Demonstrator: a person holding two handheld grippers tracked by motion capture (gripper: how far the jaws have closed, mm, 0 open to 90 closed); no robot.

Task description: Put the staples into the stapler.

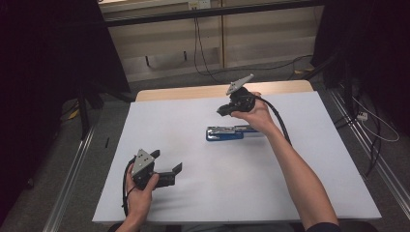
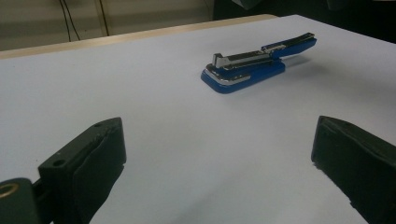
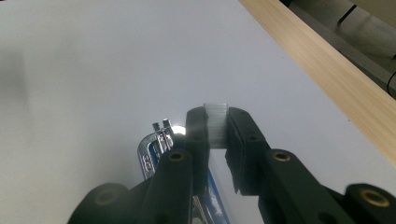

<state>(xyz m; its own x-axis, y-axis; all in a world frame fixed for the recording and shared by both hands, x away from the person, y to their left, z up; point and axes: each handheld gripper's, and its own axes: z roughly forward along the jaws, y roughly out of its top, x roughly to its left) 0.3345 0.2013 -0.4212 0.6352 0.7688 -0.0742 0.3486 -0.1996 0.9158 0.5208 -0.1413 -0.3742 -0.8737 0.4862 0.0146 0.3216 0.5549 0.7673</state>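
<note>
The blue stapler (image 1: 227, 132) lies opened up near the middle of the white table (image 1: 193, 203), its metal magazine exposed and its top arm swung back towards the right — the left gripper view shows it (image 2: 247, 67) plainly, base flat on the surface and the channel uncovered. So the opening step looks done. What seems to be in hand now is the loading: the right gripper (image 3: 217, 126) has its jaws pinched on a small silvery strip of staples (image 3: 217, 122), held just above the stapler's chrome front end (image 3: 156, 144). From the high view that gripper (image 1: 223, 111) hangs just behind and above the stapler, tilted down towards it. The strip is not yet in the channel, as far as I can judge; seating it and folding the top arm shut are still to come.

The left gripper (image 1: 169, 166) rests well in front of the stapler and to its left, jaws spread wide with nothing between them, pointing across the bare table towards it. It is not steadying the stapler, which sits free — a nudge from the strip could shift it.

Beyond the stapler, the wooden table edge (image 1: 203, 92) runs along the far side, with cables (image 1: 198, 43) hanging against the wall behind. Nothing on the table stands between the staples and the magazine; the only hindrance is the narrow channel itself, and whether the strip is lined up with it is hard to tell from the blurred close view.
</note>
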